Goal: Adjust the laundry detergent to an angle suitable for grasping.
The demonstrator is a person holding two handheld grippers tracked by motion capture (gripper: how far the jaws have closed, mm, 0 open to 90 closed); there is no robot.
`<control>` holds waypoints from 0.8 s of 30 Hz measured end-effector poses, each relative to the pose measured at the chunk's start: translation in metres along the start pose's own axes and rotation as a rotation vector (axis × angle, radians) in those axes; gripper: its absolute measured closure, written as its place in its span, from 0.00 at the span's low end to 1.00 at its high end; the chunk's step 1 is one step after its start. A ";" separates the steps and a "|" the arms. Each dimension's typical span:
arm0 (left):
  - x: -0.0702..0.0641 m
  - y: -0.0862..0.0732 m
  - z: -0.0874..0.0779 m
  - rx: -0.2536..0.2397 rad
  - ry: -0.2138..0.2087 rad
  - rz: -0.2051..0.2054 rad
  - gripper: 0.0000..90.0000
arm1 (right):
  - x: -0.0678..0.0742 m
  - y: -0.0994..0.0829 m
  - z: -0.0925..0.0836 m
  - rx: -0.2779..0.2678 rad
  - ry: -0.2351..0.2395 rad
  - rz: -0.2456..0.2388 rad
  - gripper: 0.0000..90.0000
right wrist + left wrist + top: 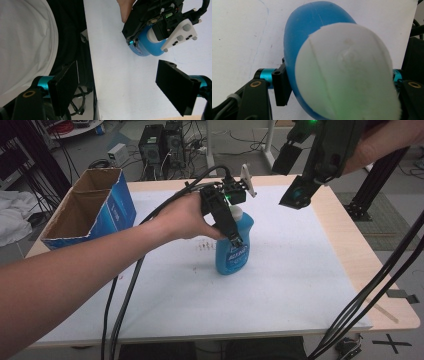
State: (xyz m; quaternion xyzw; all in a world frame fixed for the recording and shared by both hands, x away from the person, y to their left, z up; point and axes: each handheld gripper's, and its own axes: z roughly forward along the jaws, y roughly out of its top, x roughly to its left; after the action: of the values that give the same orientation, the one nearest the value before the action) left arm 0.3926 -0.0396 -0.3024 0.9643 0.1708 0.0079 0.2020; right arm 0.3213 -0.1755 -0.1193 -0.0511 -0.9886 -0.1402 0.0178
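- Dish-soap bottle [233, 251] stands upright mid-table [300, 285], well right of the cardboard box [90, 207].
- Left gripper [231, 227] reaches down from above, jaws pinching the bottle's upper body; grasp step, lift likely next, calling for a firm hold.
- Right gripper [295, 175] hovers beyond the bottle, jaws spread, empty.

The left forearm reaches in from the lower left of the high view, bare, with the left hand [187, 217] wrapped around the left gripper [234, 236]. This gripper points downward, its jaws set on either side of the blue bottle [234, 245] and closed in against its sides. The right hand [380, 142] enters at the upper right, holding the right gripper [295, 175] raised in the air and tilted down toward the left. Its jaws stand wide apart with nothing between them.
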 end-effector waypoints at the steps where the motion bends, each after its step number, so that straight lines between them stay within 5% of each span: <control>1: 0.000 0.000 0.000 0.000 0.001 -0.003 0.37 | 0.000 0.000 0.000 0.000 0.000 -0.001 0.20; 24: -0.001 0.000 -0.002 -0.002 0.030 0.014 0.41 | 0.000 0.000 -0.001 0.000 0.001 0.002 0.20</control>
State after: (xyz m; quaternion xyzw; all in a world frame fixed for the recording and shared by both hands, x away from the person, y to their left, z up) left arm 0.3919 -0.0394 -0.3008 0.9650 0.1673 0.0238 0.2004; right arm 0.3215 -0.1760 -0.1187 -0.0521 -0.9886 -0.1403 0.0184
